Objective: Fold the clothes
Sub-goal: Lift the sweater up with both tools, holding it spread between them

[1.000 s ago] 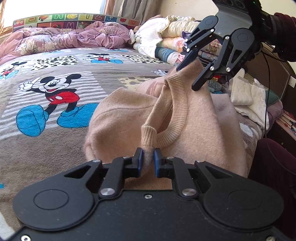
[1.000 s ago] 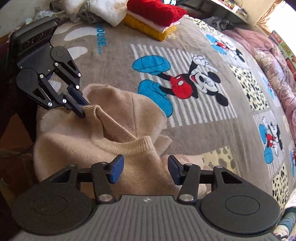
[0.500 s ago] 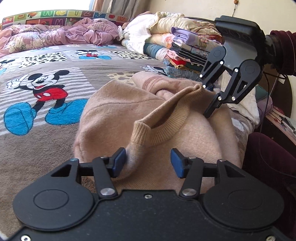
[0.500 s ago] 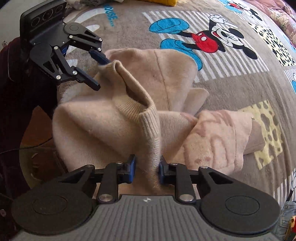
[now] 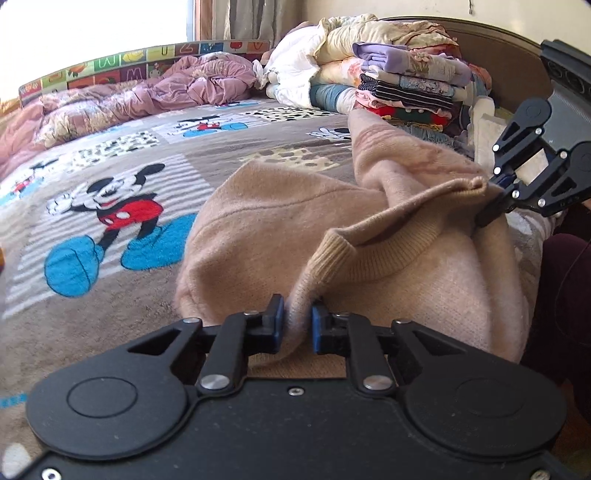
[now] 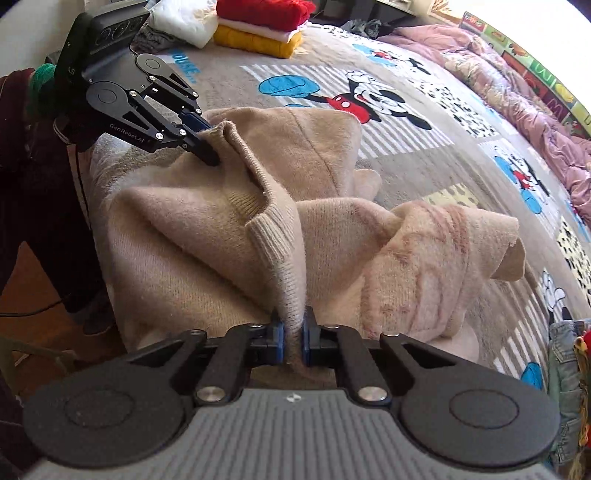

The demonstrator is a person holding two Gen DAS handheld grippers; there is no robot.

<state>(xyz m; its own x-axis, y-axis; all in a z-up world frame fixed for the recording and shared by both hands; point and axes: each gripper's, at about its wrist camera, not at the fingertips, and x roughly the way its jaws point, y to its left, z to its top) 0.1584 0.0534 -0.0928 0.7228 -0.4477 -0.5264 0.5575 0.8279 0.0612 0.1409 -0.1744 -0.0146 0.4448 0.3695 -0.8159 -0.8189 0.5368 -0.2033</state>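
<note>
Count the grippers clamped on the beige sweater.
2. The left gripper pinches the ribbed collar on one side; the right gripper pinches it on the other, the beige sweater stretched between them.

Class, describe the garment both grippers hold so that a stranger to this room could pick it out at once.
On the grey cartoon-mouse bedspread, at the edge nearest the cameras, lies a crumpled beige knitted sweater with a ribbed neckline. The left gripper and the right gripper each pinch that neckline. Unlike the folded red and yellow clothes stacked farther off, it is unfolded.
</note>
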